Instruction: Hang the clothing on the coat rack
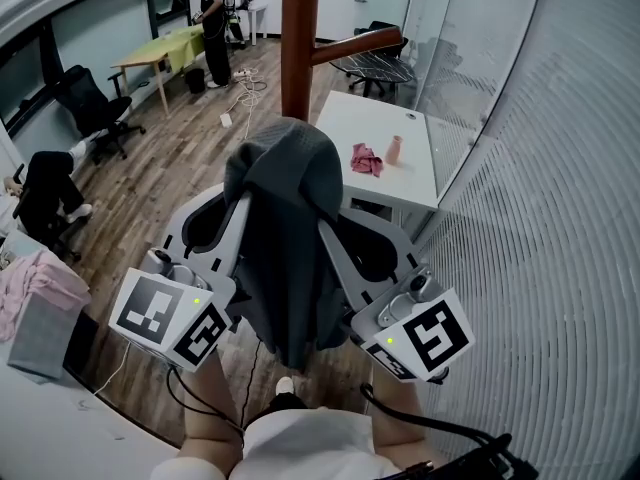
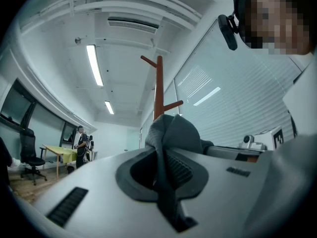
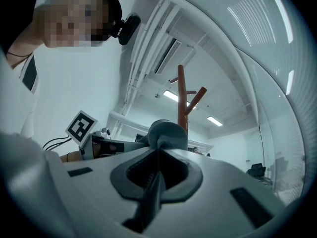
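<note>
A: State of left gripper (image 2: 158, 150)?

B: Clenched on a fold of the dark grey garment (image 1: 285, 258). Fabric pinched flat between the pads and trailing back along the slot, as seen in the left gripper view.

A: Right gripper (image 3: 159, 148)?

B: Same. Jaws closed tight on a second fold of the garment, with cloth bunched into a rounded lump just past the tips.

A: Position of the garment?

B: Held up in the air between the two grippers, on no surface. Bunched at the top over both sets of tips, the rest hanging down in a long drape between the gripper bodies, above the wooden floor (image 1: 170, 168).

A: Relation to the coat rack (image 1: 299, 38)?

B: Brown pole directly beyond the garment's top in the head view, with one peg (image 1: 355, 43) sticking out to the right. Upper pegs visible above the bunched cloth in both gripper views. Contact between garment and pole: cannot tell. Not hooked on any peg.

A: Other items noted?

B: White table (image 1: 345, 118) to the right of the pole. Pink cloth (image 1: 366, 158) and small pinkish cup (image 1: 394, 149) just beside each other, nearer its front edge than its back.
</note>
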{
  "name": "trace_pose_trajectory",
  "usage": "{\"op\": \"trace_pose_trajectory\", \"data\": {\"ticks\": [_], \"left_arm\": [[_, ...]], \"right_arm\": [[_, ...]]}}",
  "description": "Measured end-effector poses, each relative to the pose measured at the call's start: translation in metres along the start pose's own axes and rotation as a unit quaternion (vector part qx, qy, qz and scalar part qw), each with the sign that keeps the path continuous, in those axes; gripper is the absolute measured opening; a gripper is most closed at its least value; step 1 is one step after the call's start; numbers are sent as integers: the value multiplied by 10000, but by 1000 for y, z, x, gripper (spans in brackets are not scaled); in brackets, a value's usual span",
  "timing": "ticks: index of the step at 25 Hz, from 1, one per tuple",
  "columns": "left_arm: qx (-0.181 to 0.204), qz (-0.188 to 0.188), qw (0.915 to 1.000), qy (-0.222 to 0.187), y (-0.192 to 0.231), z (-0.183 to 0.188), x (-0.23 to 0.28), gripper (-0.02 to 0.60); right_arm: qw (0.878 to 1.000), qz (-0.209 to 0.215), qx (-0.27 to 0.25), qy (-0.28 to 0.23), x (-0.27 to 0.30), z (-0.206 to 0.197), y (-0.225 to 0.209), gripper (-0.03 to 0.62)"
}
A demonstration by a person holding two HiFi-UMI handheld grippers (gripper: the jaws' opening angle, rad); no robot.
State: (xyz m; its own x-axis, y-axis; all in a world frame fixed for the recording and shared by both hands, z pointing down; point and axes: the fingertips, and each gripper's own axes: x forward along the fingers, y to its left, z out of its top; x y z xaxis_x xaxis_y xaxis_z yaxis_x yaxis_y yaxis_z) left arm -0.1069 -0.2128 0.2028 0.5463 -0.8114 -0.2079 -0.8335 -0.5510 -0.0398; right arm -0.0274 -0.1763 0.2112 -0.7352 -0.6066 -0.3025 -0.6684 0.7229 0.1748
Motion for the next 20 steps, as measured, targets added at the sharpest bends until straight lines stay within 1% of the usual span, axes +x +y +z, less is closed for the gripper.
{"op": "trace_pose_trajectory", "data": {"ticks": [20], "left_arm": [[-121,50,9998,161,5,-17,-1,28]], "right_arm": [[9996,-39,141,229,1,-18,3,25]]}}
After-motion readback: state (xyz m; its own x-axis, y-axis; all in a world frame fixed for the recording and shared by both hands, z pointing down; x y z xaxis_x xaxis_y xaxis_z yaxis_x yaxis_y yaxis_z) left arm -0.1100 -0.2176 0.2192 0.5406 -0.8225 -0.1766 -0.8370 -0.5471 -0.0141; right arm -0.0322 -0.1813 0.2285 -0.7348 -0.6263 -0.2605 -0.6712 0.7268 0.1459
